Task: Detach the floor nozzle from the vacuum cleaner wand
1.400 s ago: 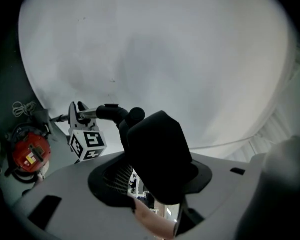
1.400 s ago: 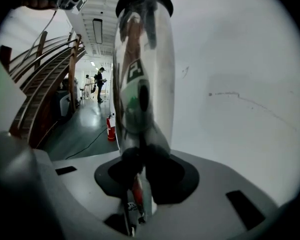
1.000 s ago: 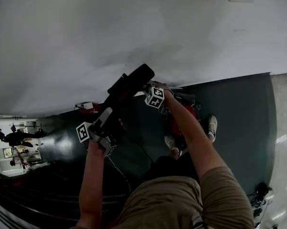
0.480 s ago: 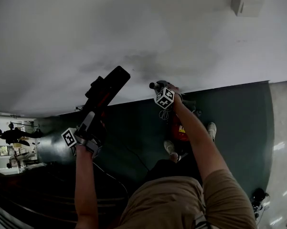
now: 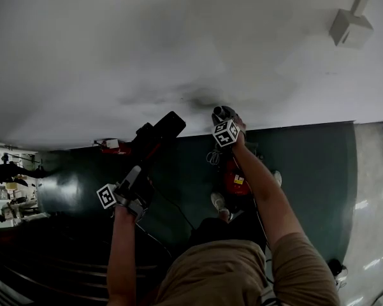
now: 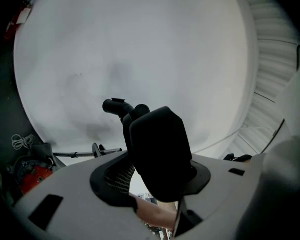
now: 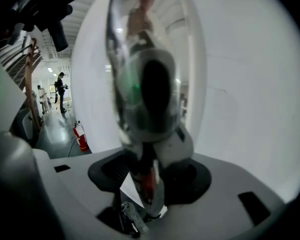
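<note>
The black floor nozzle (image 5: 158,134), detached, is held aloft at left, tilted up toward the white wall. The glossy metal wand (image 7: 144,84) stands apart to its right, upright, near the wall.

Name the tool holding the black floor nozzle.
The left tool: it clamps the black floor nozzle. The right tool, its jaws just opening, has the shiny wand between them.

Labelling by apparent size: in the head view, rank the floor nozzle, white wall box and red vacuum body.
1. floor nozzle: largest, but nearest the camera.
2-3. white wall box, red vacuum body: about alike; the forearm partly hides it.
</note>
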Action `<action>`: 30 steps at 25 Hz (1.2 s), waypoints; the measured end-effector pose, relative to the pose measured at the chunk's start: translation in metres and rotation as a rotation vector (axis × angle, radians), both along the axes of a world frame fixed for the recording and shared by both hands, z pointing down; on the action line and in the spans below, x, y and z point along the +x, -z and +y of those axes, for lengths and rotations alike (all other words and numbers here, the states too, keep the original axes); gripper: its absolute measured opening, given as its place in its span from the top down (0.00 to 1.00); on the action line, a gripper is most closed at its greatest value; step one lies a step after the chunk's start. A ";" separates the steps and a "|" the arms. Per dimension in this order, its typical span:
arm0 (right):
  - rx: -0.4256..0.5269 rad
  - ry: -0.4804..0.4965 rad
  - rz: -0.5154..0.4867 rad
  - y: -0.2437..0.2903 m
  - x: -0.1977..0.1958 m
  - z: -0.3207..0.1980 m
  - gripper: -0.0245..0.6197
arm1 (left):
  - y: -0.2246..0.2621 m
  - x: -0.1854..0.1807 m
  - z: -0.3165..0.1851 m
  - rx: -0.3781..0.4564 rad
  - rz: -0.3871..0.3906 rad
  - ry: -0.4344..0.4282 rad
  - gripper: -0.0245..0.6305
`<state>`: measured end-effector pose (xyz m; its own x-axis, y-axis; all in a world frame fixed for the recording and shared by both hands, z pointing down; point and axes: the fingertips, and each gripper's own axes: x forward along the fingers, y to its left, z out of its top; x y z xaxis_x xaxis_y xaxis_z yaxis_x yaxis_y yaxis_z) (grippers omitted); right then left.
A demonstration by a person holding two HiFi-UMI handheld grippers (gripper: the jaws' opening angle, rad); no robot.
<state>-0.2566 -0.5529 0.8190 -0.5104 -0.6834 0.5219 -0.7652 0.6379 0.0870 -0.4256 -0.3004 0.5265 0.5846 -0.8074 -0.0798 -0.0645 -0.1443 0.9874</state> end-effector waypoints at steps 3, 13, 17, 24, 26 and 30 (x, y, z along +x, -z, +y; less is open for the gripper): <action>0.030 -0.095 -0.014 0.015 0.001 0.000 0.58 | 0.005 -0.017 0.018 0.010 0.017 0.003 0.66; -0.014 -0.296 -0.082 0.006 0.039 -0.010 0.57 | -0.013 -0.032 0.023 0.006 0.031 0.012 0.66; -0.011 -0.351 -0.104 0.004 0.062 -0.005 0.57 | -0.019 -0.035 0.024 0.011 0.052 0.010 0.66; 0.041 -0.412 -0.110 0.018 0.100 0.015 0.57 | -0.027 -0.050 0.033 0.038 0.080 -0.052 0.66; 0.047 -0.405 -0.105 0.026 0.103 0.026 0.57 | -0.030 -0.057 0.036 0.041 0.096 -0.068 0.66; 0.047 -0.382 -0.089 0.047 0.120 0.053 0.57 | -0.034 -0.059 0.047 0.039 0.097 -0.096 0.66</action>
